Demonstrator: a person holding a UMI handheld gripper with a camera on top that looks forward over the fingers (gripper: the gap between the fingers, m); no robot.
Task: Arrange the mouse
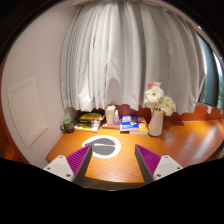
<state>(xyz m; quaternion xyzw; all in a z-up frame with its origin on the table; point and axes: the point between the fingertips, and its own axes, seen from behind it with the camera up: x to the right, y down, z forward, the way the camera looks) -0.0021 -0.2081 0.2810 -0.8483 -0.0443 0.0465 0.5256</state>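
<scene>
The mouse is sitting on a round white mouse pad on the orange desk, just ahead of the gripper and a bit toward its left finger. The gripper's fingers are spread wide with the purple pads showing, and they've got nothing in them. Further back there's a white vase of flowers, a stack of books, a small jar and white curtains behind it all.

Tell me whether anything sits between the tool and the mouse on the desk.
Nothing visible does. The dark mouse lies on a round white mat just ahead of the open tool, on the orange wooden desk. The white flower vase stands well beyond, off to one side.
</scene>
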